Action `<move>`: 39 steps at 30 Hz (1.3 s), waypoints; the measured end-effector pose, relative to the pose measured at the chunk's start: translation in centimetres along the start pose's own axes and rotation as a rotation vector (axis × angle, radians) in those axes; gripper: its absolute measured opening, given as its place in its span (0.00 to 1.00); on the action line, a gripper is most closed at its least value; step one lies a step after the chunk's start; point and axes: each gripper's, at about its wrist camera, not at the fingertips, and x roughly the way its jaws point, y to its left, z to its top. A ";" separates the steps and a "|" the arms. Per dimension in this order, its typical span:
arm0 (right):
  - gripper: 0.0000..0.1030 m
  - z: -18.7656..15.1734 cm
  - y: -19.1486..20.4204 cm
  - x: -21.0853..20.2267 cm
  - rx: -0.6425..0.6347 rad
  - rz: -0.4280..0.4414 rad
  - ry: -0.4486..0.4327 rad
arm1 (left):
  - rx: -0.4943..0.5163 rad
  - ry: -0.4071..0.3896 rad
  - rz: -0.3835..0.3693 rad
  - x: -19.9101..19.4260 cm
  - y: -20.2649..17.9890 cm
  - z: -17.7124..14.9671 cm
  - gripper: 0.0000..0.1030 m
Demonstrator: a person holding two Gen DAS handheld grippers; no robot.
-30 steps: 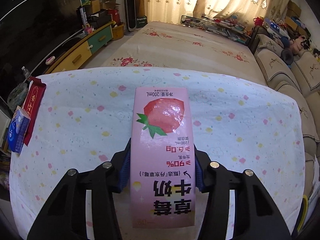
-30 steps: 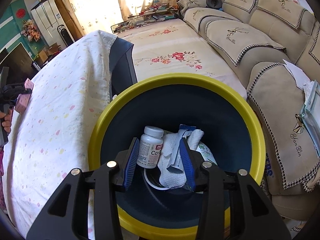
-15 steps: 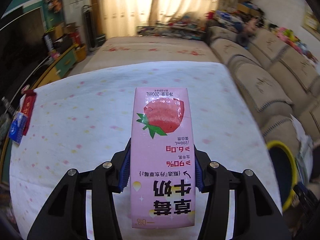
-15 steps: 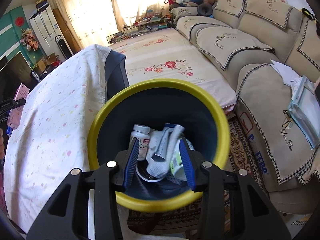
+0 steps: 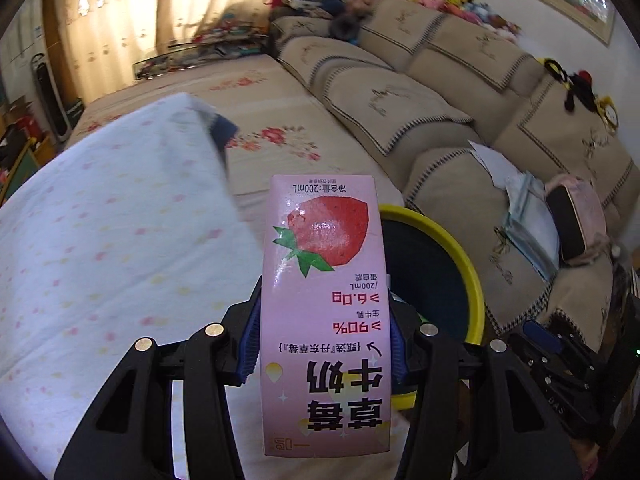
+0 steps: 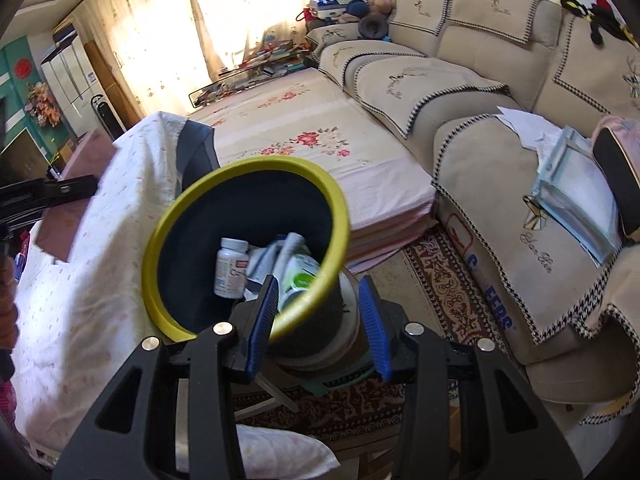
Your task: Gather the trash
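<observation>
Left gripper (image 5: pixel 325 350) clamps pink carton (image 5: pixel 325 312) printed "草莓牛奶", "200mL".

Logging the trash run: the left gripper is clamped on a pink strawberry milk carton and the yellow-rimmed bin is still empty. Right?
Not quite. The left gripper does clamp the pink carton, but the right wrist view shows the yellow-rimmed bin already holds a white pill bottle and crumpled wrappers.

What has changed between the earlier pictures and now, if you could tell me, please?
The left tool has swung the pink strawberry milk carton away from the spotted tablecloth towards the yellow-rimmed bin, which now shows just behind the carton. The right tool has drawn back from inside the bin to above its rim. The carton stays clamped; the pill bottle stays in the bin.
</observation>
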 end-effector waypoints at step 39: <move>0.71 -3.4 14.0 -7.2 -0.290 0.196 -0.106 | -0.288 -0.349 0.449 -25.0 16.4 -20.7 0.95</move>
